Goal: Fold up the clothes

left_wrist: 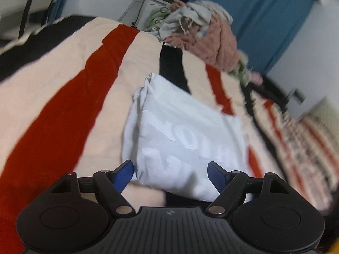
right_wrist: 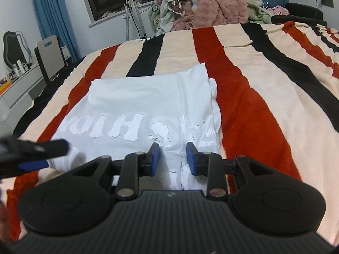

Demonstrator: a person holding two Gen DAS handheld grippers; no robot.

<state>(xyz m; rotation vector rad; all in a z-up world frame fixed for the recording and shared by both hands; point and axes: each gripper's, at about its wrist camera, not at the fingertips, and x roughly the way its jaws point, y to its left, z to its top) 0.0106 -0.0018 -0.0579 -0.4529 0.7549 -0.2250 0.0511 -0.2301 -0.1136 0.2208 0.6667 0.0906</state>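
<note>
White cotton T-shirt with raised white lettering (right_wrist: 152,105) lies part-folded, print up, on the cream, red and black striped fleece blanket (right_wrist: 264,110) covering the bed. In the right wrist view it fills centre frame; lettering band runs 9 to 3 o'clock across its near half.

Right gripper (right_wrist: 172,158): blue-padded jaws partly open, a moderate gap, straddling the shirt's near hem at 6 o'clock. Fabric sits between the pads (right_wrist: 154,158), but no pinch visible; holding nothing.

Left gripper (left_wrist: 171,174): jaws spread wide, blue fingers (left_wrist: 124,174) either side of the shirt's near edge, nothing clamped. Left view is tilted and motion-blurred; the shirt there looks bunched at 12 o'clock. The same gripper shows in the right view at 9 o'clock, blurred, its tip touching or just over the shirt's rolled left corner; cannot tell which.

Heap of unfolded laundry, pink fuzzy fabric with grey and pale green pieces (right_wrist: 203,4), sits at the far end of the bed, 12 o'clock, well apart from the shirt. Silver tripod stand (right_wrist: 135,12) at 11 o'clock beyond the bed. Blue curtain (right_wrist: 48,10) at 10 o'clock.
</note>
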